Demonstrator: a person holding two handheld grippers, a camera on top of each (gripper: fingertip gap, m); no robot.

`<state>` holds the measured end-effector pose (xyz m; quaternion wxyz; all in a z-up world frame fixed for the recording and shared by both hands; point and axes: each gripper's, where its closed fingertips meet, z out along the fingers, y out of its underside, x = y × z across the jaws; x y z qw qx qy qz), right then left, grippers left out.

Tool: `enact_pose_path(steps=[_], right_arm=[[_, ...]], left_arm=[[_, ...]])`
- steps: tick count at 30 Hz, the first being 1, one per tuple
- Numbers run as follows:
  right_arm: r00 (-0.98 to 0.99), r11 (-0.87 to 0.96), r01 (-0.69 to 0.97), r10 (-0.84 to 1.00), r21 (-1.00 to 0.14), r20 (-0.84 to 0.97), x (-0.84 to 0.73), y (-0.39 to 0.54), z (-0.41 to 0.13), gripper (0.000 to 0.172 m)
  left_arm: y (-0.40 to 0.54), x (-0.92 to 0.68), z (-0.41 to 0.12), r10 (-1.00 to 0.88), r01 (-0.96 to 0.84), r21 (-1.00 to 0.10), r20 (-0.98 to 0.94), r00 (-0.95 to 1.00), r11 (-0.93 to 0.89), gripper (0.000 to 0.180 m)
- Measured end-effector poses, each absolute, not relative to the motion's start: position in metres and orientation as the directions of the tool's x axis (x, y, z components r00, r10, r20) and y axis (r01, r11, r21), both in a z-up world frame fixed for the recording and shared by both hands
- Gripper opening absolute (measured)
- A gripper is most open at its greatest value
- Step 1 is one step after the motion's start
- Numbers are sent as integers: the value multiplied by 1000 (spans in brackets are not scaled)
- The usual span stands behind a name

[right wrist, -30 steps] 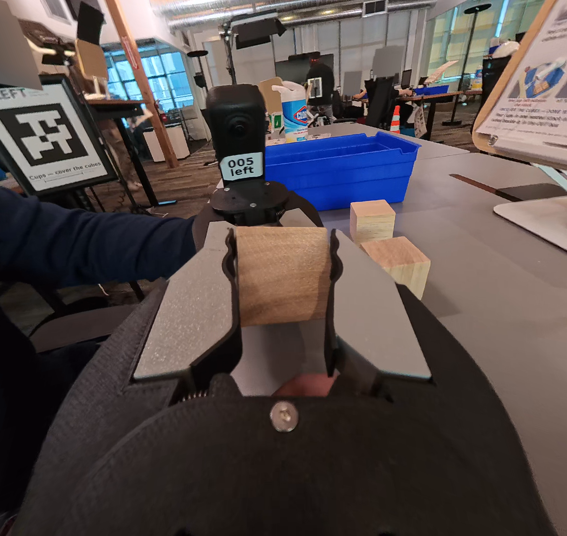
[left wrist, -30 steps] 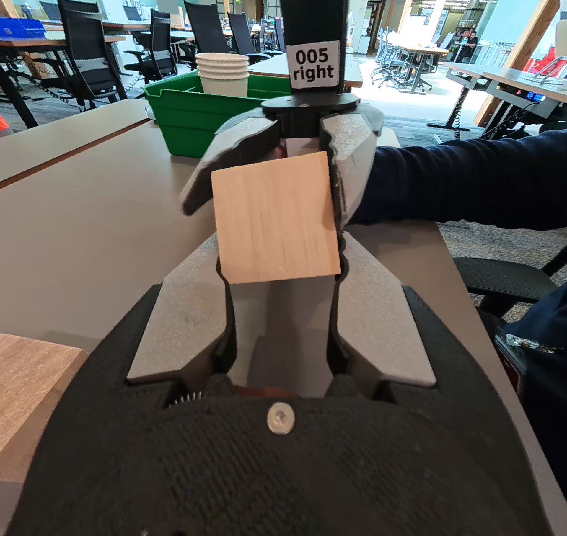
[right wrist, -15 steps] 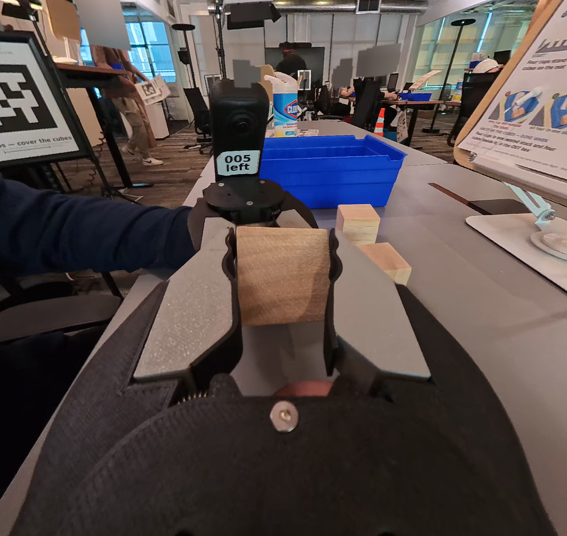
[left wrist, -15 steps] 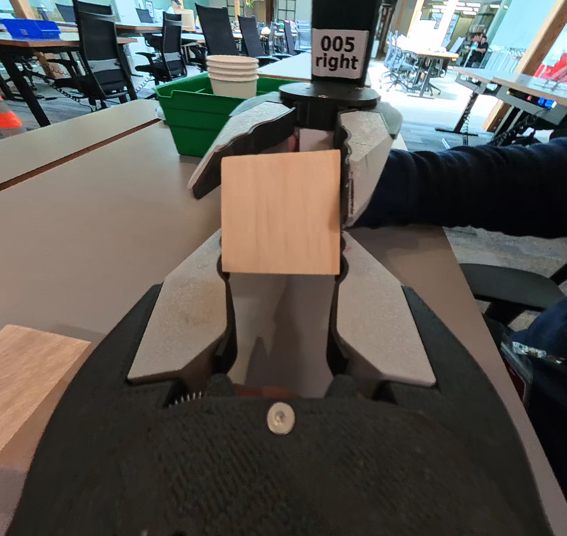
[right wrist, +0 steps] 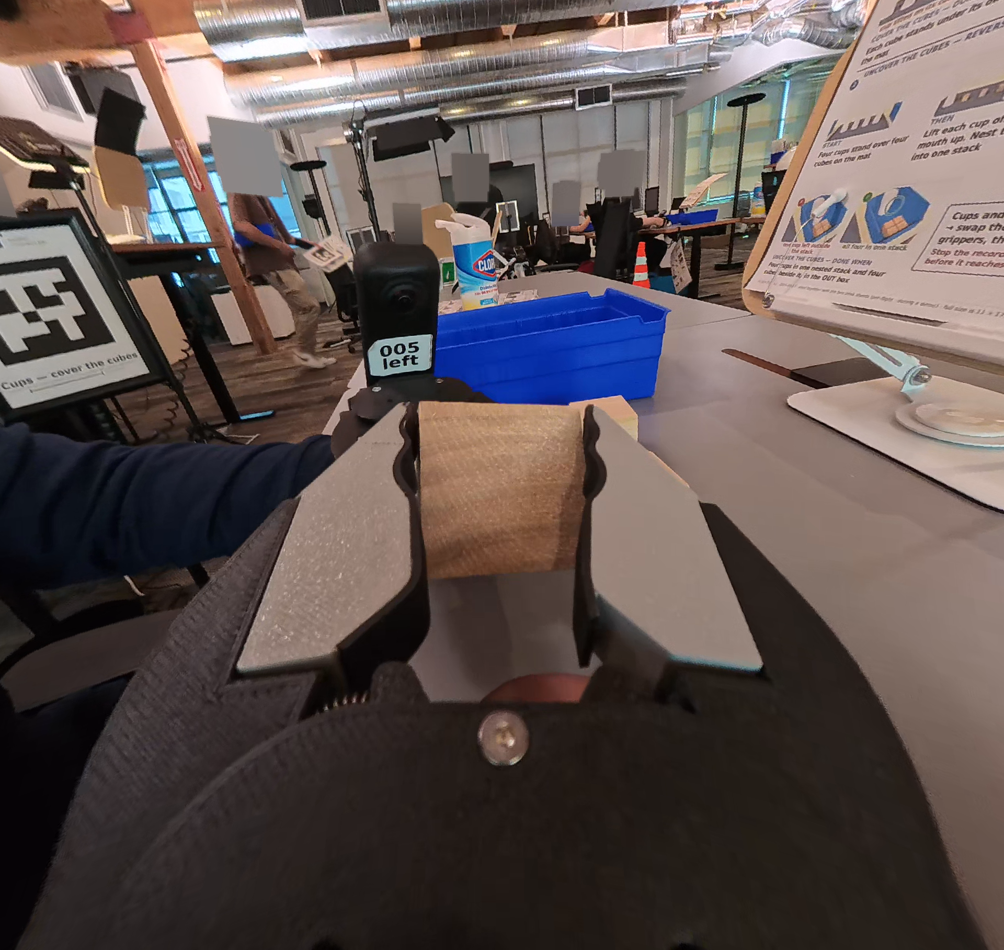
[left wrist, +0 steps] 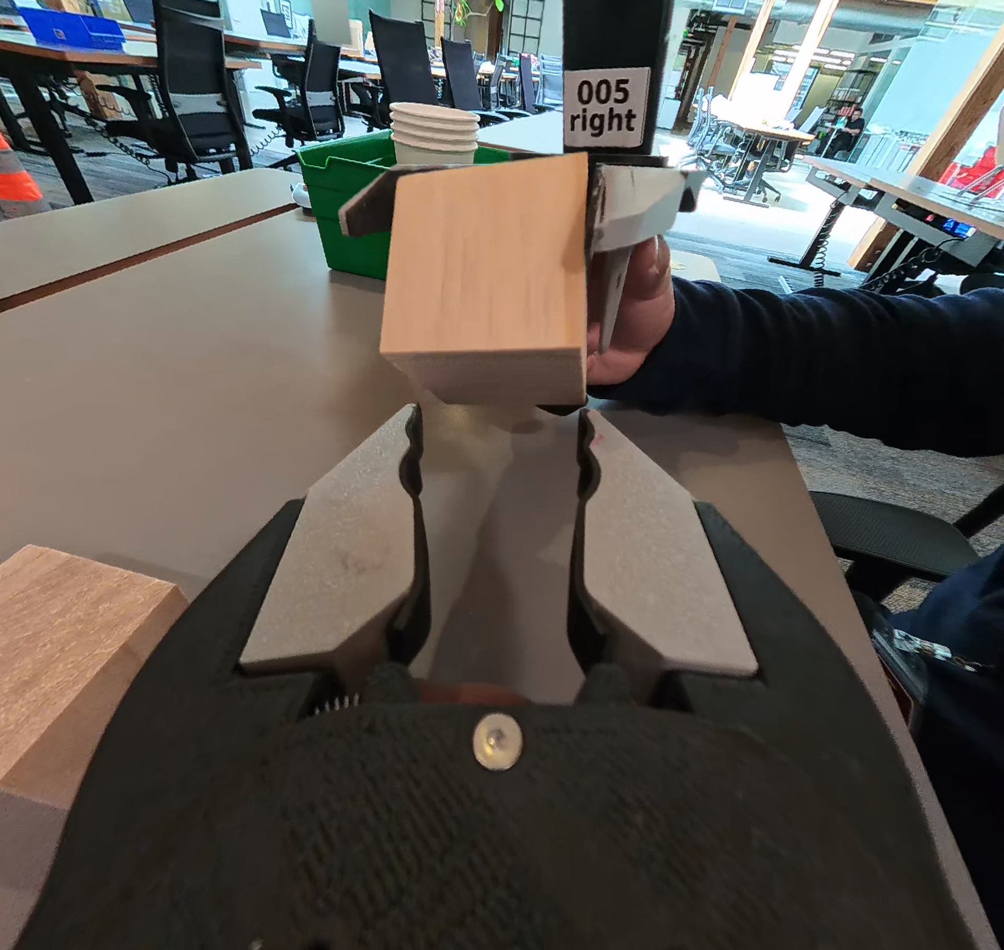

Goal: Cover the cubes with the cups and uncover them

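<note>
**Fig. — Cube passes fully to the right gripper**

Left gripper: jaws part-open w/ nothing between them; a sec. ago they flanked the wooden cube, now it is lifted clear, above and beyond the tips. Right gripper: jaws still clamped on that cube, pads pressed to both side faces, off the desk. A second cube rests at near left. Cups remain stacked in the green bin; covering not yet begun, judging by this.
</note>
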<state>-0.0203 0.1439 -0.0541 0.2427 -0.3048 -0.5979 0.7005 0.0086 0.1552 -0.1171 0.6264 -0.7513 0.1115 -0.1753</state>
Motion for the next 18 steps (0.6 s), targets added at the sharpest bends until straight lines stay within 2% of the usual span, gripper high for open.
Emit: enact_pose_path(steps=[18], right_arm=[[-703, -158, 25, 700, -987, -130, -20, 141, -55, 59]], left_arm=[[155, 9, -119, -386, 44, -979, 119, 915, -199, 54]])
